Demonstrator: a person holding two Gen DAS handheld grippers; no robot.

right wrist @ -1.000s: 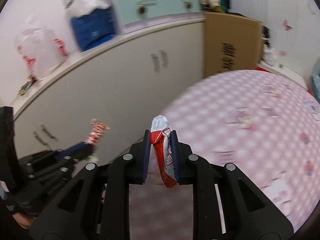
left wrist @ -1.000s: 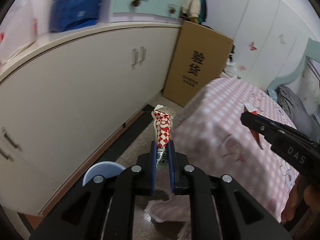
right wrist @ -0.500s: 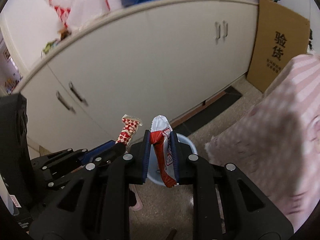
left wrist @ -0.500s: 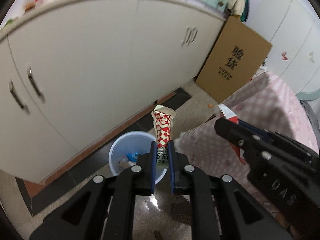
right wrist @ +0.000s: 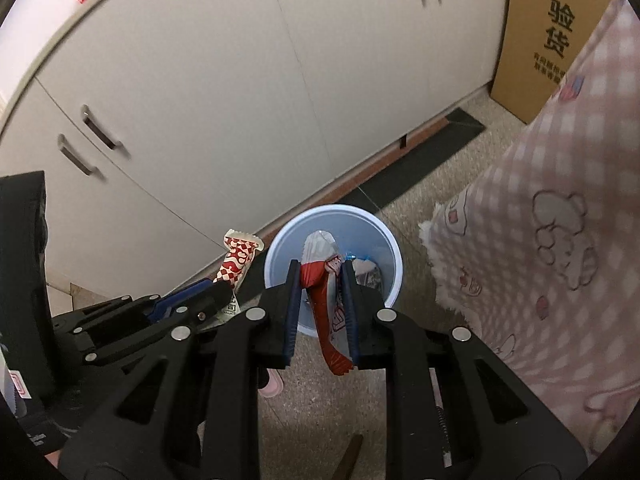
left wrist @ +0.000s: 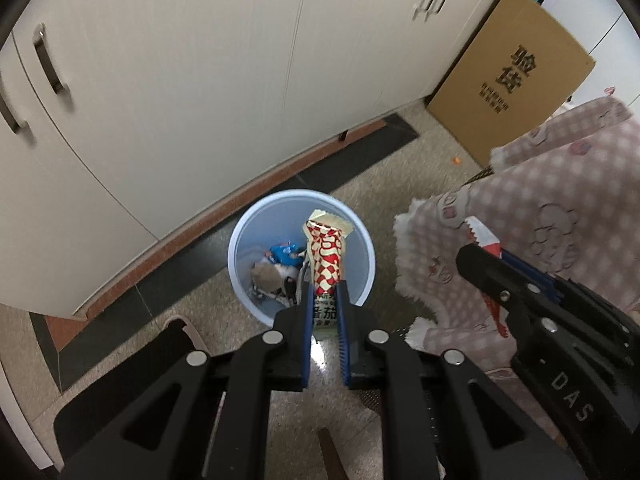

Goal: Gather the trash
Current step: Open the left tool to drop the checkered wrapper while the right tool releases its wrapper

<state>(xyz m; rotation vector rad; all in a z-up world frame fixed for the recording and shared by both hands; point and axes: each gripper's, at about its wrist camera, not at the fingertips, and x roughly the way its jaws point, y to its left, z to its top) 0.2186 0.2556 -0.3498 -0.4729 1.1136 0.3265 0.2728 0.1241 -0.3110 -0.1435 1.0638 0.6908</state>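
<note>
two hand-held grippers, each clamped on one wrapper: the left hand-held gripper [left wrist: 324, 300] pinches a red-and-cream checked wrapper [left wrist: 326, 256], the right hand-held gripper [right wrist: 322, 280] a red-and-white wrapper [right wrist: 320, 276]. at 12 o'clock past both, one blue bin [left wrist: 240, 240] holds trash, below white cabinets [left wrist: 200, 80].

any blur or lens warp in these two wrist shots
Left wrist view: strong fisheye bend in the white cabinet doors, handles at the left edge smeared, glare on the floor between the tool fingers. Right wrist view: same curving, pink checked blanket soft.
</note>
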